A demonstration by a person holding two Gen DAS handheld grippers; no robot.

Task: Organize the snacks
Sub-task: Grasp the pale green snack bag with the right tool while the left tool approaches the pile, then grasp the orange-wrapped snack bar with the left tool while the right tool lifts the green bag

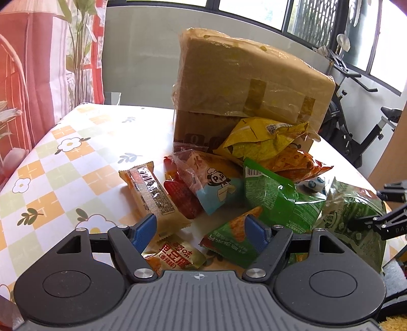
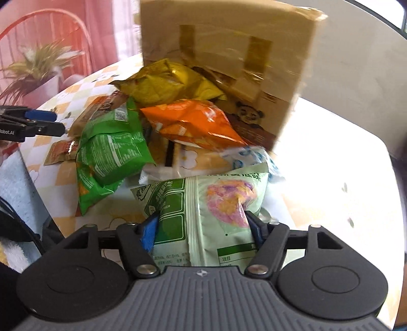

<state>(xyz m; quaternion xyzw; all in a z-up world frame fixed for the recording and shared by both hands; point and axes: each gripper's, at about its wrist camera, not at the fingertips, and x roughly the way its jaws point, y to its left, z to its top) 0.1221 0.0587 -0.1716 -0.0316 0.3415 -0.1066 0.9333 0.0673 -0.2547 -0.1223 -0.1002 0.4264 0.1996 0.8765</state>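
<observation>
Glossy crinkled plastic snack packets (image 1: pixel 277 201) lie by a film-wrapped cardboard box (image 1: pixel 244 84) on smooth tablecloth (image 1: pixel 63 163).

A lived-in room at home, not a lab or shop.

The worktop (image 1: pixel 76 157) wears a checked tablecloth printed with flowers. Red and pink patterned curtains (image 1: pixel 38 63) hang at the left by a leafy plant (image 1: pixel 78 28); an exercise bike (image 1: pixel 356 122) stands under large windows (image 1: pixel 318 17), and a potted plant (image 2: pixel 38 73) sits near a pink arched chair back (image 2: pixel 51 23).
</observation>
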